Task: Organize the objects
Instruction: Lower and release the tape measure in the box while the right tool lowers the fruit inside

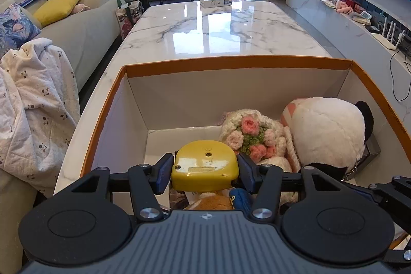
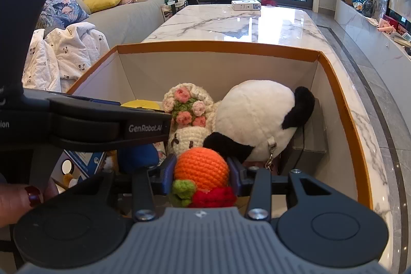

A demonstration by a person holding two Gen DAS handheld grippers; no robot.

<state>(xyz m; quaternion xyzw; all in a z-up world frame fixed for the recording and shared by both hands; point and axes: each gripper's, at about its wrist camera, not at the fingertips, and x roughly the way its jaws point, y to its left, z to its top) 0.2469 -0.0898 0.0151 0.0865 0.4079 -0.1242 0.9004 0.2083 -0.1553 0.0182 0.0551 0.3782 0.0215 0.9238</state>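
An orange-rimmed cardboard box stands on the marble table. My left gripper is shut on a yellow plastic object and holds it inside the box. My right gripper is shut on an orange crochet toy with green and red parts, also inside the box. A panda plush and a crochet doll with pink flowers lie in the box. The left gripper's body crosses the right wrist view, above the yellow object.
A white carton sits at the table's far end. A sofa with a blanket is on the left. A TV shelf runs on the right. A grey box and a blue toy are in the box.
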